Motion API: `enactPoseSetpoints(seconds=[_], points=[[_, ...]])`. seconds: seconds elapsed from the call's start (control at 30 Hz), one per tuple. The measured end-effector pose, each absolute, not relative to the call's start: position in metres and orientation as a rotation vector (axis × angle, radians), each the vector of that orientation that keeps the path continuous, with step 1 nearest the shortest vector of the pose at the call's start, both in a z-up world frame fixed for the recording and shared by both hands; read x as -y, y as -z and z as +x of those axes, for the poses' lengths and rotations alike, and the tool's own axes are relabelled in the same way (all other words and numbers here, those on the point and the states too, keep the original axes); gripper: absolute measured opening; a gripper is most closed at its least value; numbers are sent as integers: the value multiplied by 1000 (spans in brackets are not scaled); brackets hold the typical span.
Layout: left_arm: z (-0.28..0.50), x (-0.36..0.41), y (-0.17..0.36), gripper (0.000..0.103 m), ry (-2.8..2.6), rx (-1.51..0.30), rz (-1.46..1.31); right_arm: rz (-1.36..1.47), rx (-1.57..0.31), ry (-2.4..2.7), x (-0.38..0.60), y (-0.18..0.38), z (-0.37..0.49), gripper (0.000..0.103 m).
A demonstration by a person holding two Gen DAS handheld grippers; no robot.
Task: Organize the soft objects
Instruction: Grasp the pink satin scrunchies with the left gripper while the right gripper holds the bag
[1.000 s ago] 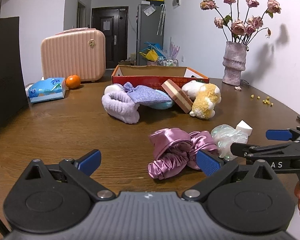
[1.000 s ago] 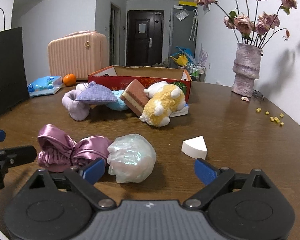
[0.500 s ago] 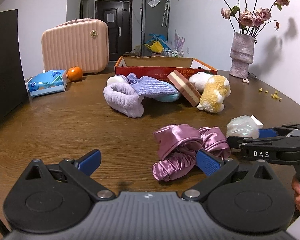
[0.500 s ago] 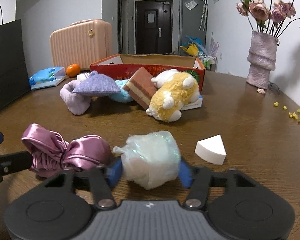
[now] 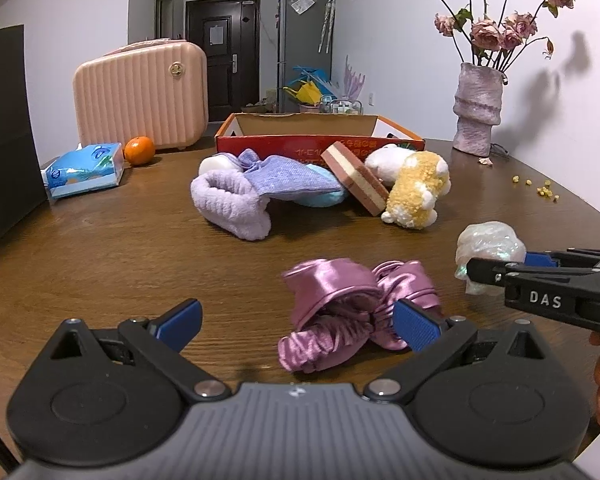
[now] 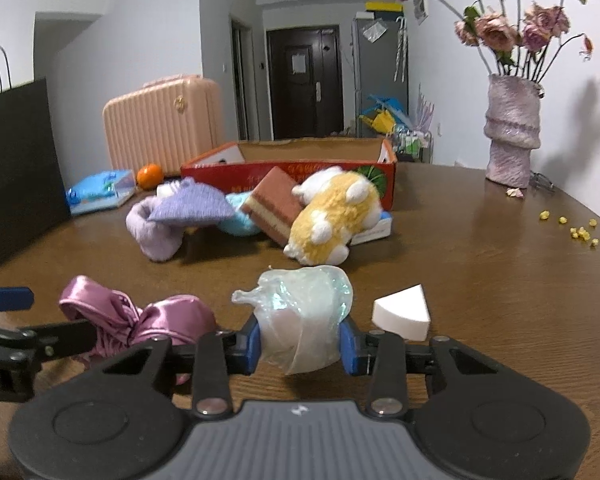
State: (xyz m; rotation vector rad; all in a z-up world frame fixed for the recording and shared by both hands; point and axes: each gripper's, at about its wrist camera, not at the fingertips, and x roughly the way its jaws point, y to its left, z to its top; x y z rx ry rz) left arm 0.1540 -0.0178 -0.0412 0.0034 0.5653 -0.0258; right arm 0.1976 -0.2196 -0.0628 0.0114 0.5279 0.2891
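Right gripper (image 6: 300,350) has just been closing and now clamps the iridescent scrunchie (image 6: 304,320) above the table (image 6: 480,272); only its view shows the white sponge wedge (image 6: 401,314). Left gripper (image 5: 296,318) gapes, the pink satin scrunchie (image 5: 352,312) between its jaws, cardboard box (image 5: 320,136) beyond.

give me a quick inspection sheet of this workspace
surface: brown wooden table, yellow crumbs at right
job's things: iridescent pouf, pink satin scrunchie, heap of purple cloths, striped sponge, yellow plush, white wedge sponge, red cardboard box
clutter: tissue pack, orange, pink case, black bag, vase of flowers
grippers: right gripper jaws just closed, shut on pouf; left gripper open
cables: nothing seen
surroundings: dark door, grey cabinet
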Motion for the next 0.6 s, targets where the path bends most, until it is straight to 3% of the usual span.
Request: enactPoseSetpoints(seconds=[0.6], points=[[185,58,43,103,38,-621,23,67,-470,-232,265,62,192,37]])
